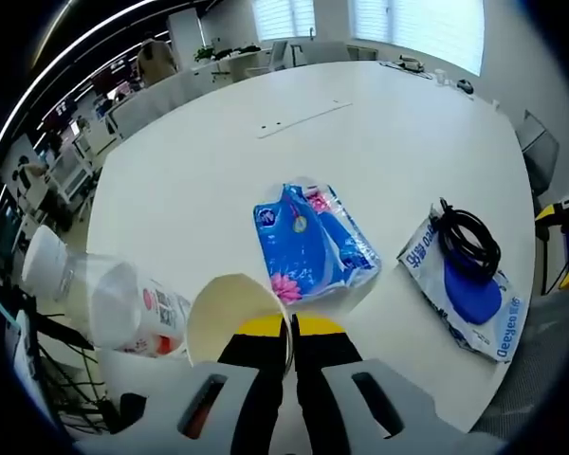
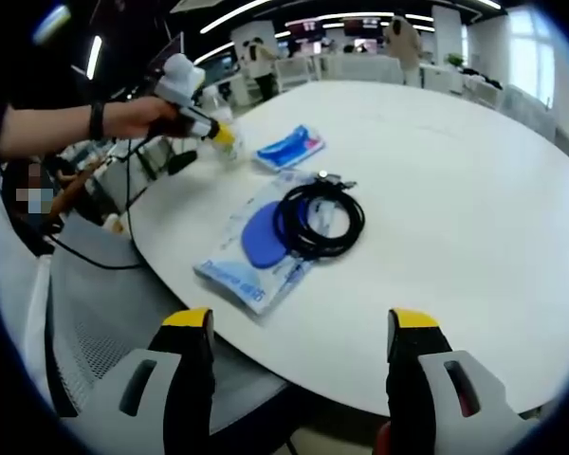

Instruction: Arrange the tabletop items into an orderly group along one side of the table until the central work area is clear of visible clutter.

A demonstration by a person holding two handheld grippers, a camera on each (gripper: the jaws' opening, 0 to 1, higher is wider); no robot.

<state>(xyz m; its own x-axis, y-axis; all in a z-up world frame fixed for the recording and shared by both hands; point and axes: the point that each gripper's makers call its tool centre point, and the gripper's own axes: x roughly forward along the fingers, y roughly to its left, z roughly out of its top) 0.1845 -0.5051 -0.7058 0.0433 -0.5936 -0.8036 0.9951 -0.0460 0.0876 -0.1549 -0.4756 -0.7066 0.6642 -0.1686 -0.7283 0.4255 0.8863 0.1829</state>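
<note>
My left gripper (image 1: 290,329) is shut on the rim of a cream paper cup (image 1: 229,320) at the table's near edge. A clear plastic bottle (image 1: 109,301) with a white cap lies just left of the cup. Beyond the cup lies a blue tissue packet (image 1: 313,242). To the right a flat plastic pouch (image 1: 488,318) carries a coiled black cable (image 1: 469,242). My right gripper (image 2: 299,327) stands open, off the table's edge, facing that pouch (image 2: 256,251) and cable (image 2: 320,220). The blue packet (image 2: 289,147) lies farther back, beside the hand-held left gripper (image 2: 209,128).
The white round table (image 1: 360,123) is bare through its far half. A grey mesh chair (image 2: 95,303) stands below the table's edge near my right gripper. A person's forearm (image 2: 57,123) reaches in from the left. Desks and chairs fill the office behind.
</note>
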